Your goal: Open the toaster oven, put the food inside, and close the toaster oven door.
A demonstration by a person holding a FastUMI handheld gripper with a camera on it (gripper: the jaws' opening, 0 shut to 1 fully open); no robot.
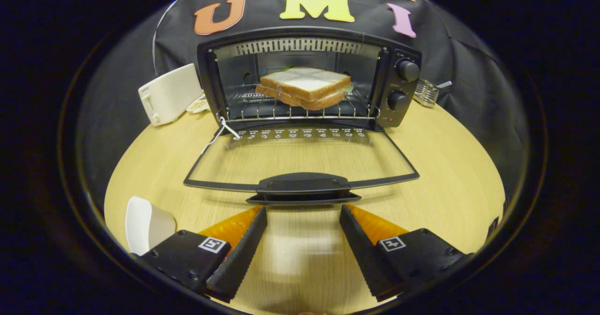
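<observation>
1. The gripper (303, 212) is held low over the bench (445, 165) with its jaws spread apart and nothing between them; the door handle (303, 184) lies just ahead of them.
2. The sandwich (304, 86) is seen resting on the wire rack (262, 111) inside the toaster oven (309, 78), and the glass door (300, 158) is folded down flat toward the gripper. Only the closing is judged to be left.
3. A slip could be caused if the handle is caught by one jaw alone, so that the door drops back.
4. If the door is pushed too hard, the oven could be shoved toward the white toaster (169, 93) beside it.
5. The white string (224, 130) at the hinge might be trapped as the door is shut.
6. The white object (146, 223) beside the left jaw is cut off and cannot be identified; the metal item (427, 92) past the knobs (403, 85) is too small to name.
</observation>
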